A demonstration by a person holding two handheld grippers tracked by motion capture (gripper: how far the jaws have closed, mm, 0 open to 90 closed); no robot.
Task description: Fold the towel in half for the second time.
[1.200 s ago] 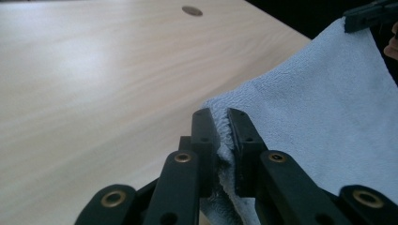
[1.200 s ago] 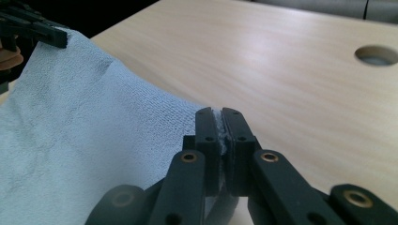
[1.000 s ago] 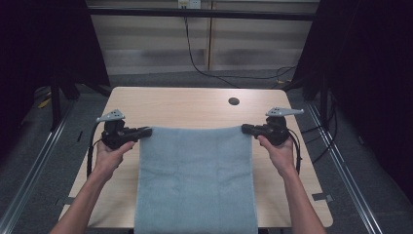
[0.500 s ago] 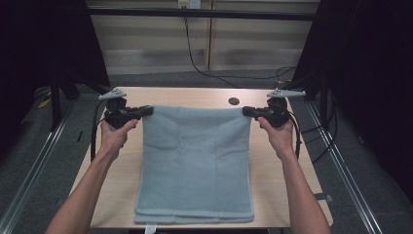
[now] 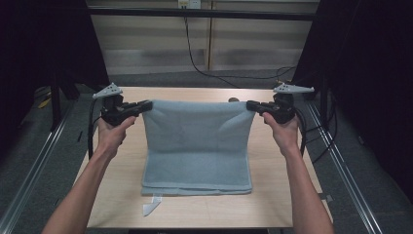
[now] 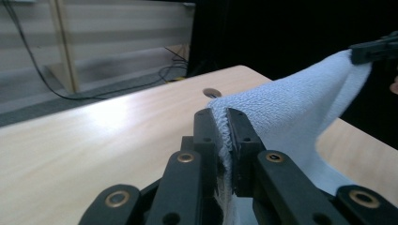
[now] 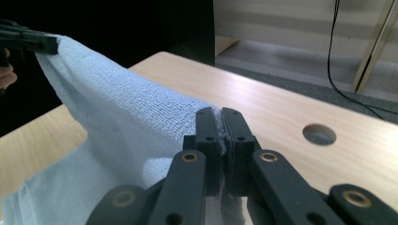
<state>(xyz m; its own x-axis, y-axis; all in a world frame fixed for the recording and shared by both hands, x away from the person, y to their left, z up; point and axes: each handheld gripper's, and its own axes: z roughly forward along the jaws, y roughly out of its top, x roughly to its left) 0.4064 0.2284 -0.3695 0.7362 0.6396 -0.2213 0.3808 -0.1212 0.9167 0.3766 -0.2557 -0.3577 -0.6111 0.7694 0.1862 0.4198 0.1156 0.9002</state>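
Above the wooden table [image 5: 287,195], a pale blue towel [image 5: 197,146] hung stretched between both tools — lower part folded on the tabletop at 6 o'clock. Left gripper [image 5: 146,105] at 9 o'clock pinched one top corner; right gripper [image 5: 251,104] at 3 o'clock pinched the other. Round table hole [image 7: 319,134] lay beyond.

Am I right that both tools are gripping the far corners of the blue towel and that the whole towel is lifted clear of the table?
Not quite: both tools, left and right, do grip the towel's far corners, but the high view shows its near part folded on the table.
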